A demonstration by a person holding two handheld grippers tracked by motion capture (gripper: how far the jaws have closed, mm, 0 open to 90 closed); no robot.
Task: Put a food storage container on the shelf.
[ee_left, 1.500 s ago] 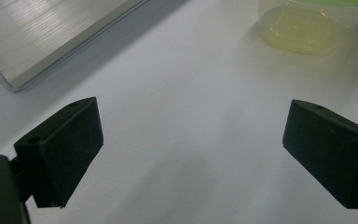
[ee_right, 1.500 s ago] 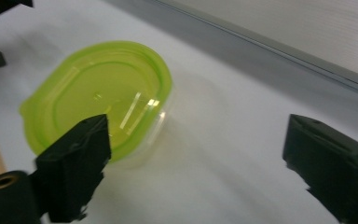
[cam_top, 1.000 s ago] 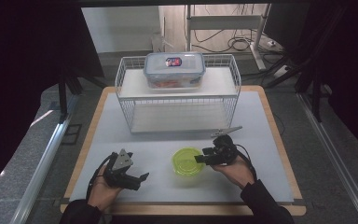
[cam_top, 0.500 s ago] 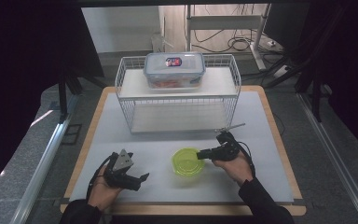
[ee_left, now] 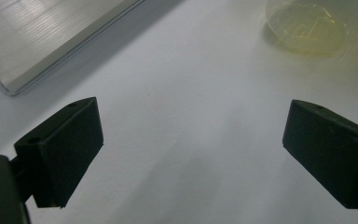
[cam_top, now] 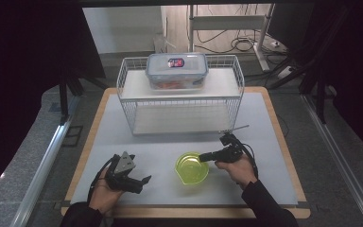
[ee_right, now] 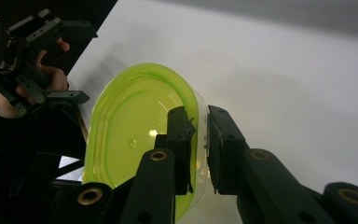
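Note:
A yellow-green plastic bowl [cam_top: 192, 168] sits upright on the white mat near the front of the table. My right gripper [cam_top: 203, 157] reaches it from the right. In the right gripper view its jaws have just been closing on the bowl [ee_right: 135, 140]: one pad lies inside the wall, the other outside, and my right gripper [ee_right: 200, 116] is shut on the rim. My left gripper [cam_top: 142, 182] rests low at the front left, open, with bare mat between its jaws. In the left gripper view the left gripper [ee_left: 191, 140] points toward the bowl [ee_left: 305, 28].
A white wire rack [cam_top: 179, 101] stands at the back middle, with a clear lidded container [cam_top: 176, 70] on its top shelf. The rack's lower board [ee_left: 42, 37] lies ahead-left of the left gripper. The other hand and gripper [ee_right: 51, 60] appear beyond the bowl.
The right gripper swung round to the bowl's right side and its jaws closed onto the rim. The left gripper and the bowl stayed where they were.

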